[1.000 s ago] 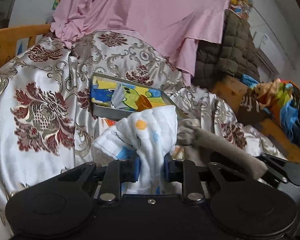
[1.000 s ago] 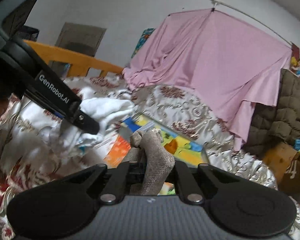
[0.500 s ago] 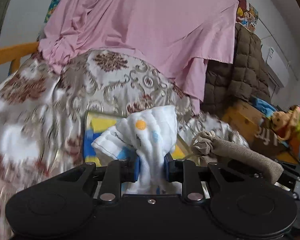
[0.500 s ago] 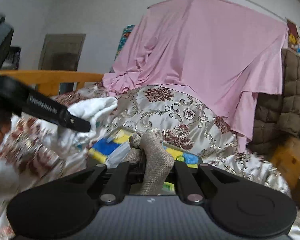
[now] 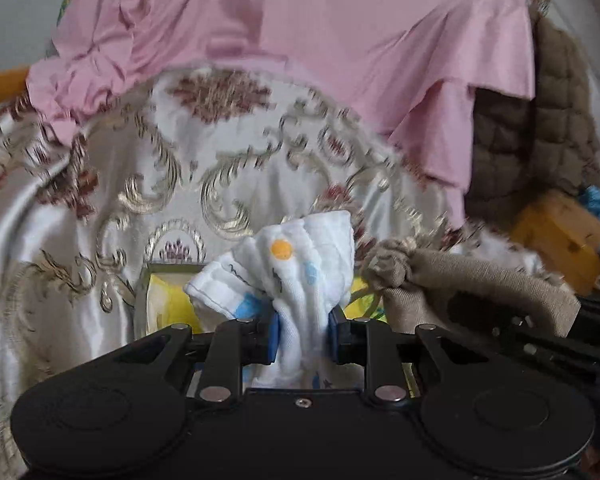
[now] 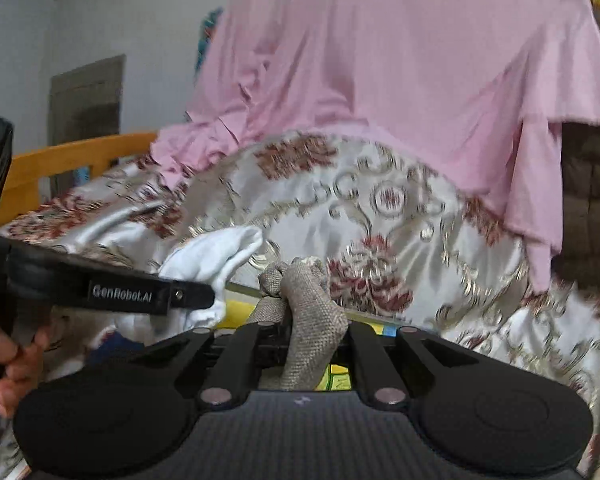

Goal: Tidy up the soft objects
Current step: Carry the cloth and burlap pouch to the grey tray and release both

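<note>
Bunching between left fingers [image 5: 269,332]: white cloth [image 5: 296,268]; beige, likely sock [image 6: 308,320], between right.

We see our left gripper [image 5: 302,334] clamped on a bunched white cloth with orange and blue dots [image 5: 296,266]; just right, a beige knitted sock [image 5: 460,284] hangs over the floral satin bedspread [image 5: 100,208].

Your white cloth [image 5: 300,268], printed with an orange dot, pale blue spots and thin dark lines, stands bunched upright with its gathered middle pinched and its folded top fanning outward; in the right wrist view it [image 6: 216,256] shows as a plain white bundle at the left. Your beige knitted sock [image 6: 308,312], knotted at the top, rises upright beside it, near but apart [image 5: 440,280].
</note>
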